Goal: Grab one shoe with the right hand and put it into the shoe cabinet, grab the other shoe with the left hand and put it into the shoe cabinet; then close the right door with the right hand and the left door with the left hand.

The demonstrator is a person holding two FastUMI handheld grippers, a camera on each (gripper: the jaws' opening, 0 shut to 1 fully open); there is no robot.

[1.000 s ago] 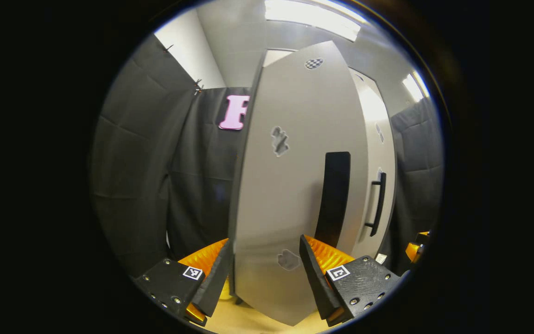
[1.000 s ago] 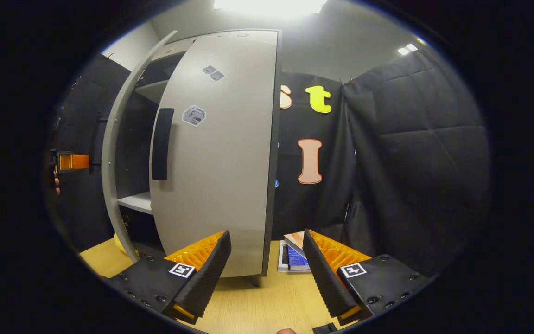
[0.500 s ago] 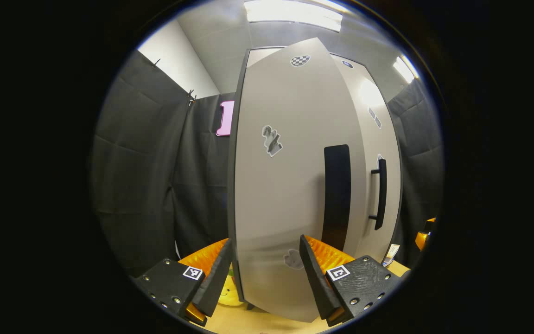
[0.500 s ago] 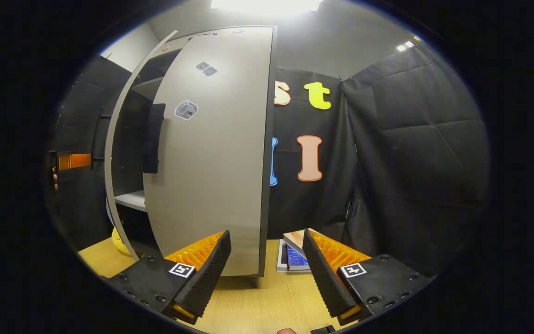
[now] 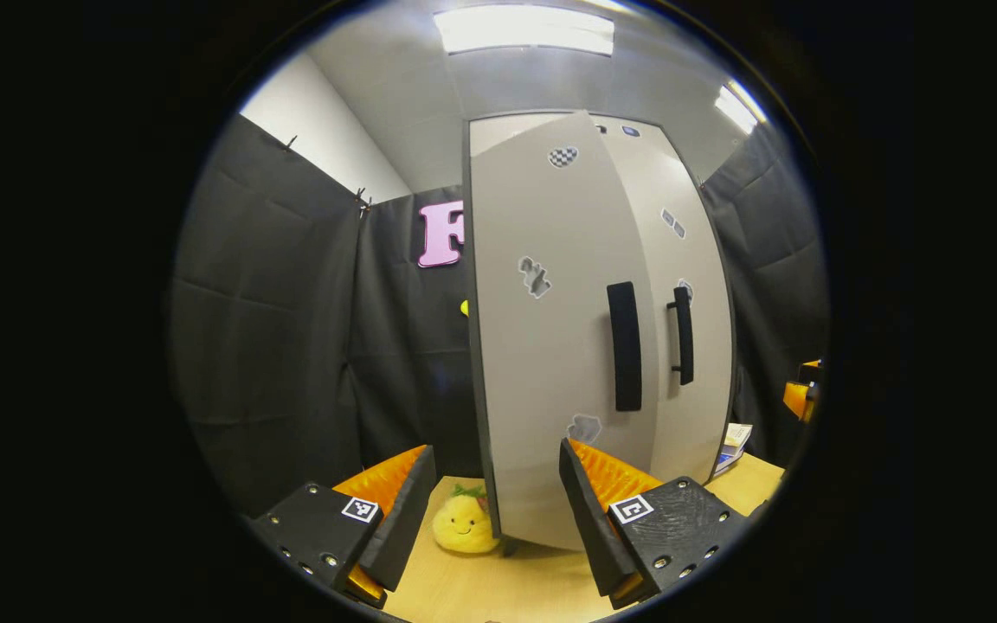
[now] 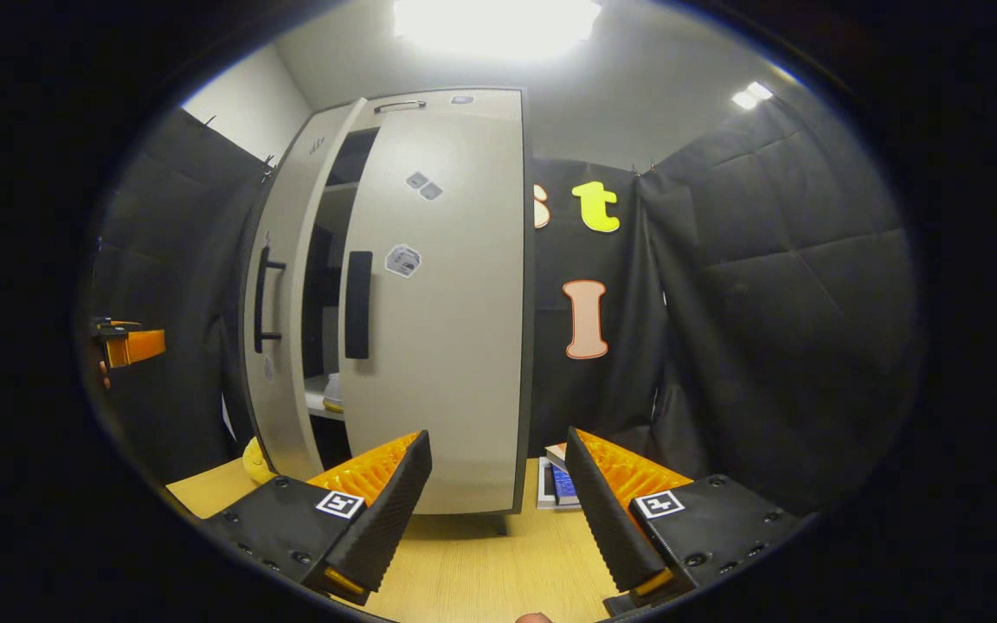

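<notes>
Left gripper view: tool (image 5: 497, 510) agape, level.

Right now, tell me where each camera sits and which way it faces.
Left gripper view: rides on the left gripper, faces the cabinet's left door, standing ajar; its own two fingers show, spread apart, and a yellow plush toy lies between them.
Right gripper view: rides on the right gripper, faces the right door; its own spread fingers show, and the left gripper farther off.
Shared: both doors, their black handles, the wooden floor.
</notes>
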